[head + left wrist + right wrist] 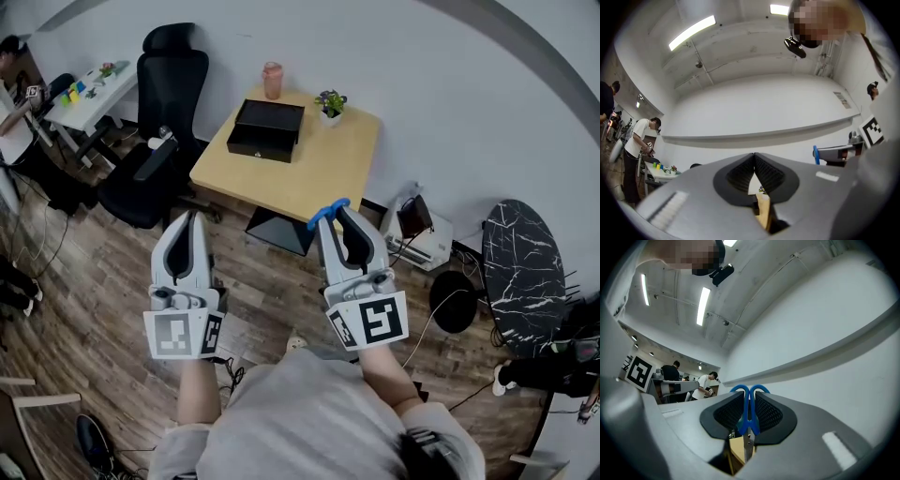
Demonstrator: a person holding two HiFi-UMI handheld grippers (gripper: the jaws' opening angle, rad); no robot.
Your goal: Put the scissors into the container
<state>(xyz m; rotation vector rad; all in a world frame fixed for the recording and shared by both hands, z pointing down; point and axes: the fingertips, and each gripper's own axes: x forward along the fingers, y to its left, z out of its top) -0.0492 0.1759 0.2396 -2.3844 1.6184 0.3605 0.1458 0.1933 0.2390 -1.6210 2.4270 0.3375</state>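
One scissors [750,425] (blue-handled), right gripper [330,216] clamped

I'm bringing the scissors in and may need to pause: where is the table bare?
The near and right part of the table, in front of the black container and the plant, is bare wood. The far edge is crowded: cup, plant, container.

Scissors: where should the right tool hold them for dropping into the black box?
The blue handles, where the right tool now clamps the scissors: loops at the jaw tips, blades trailing back. Approach the black box from above.
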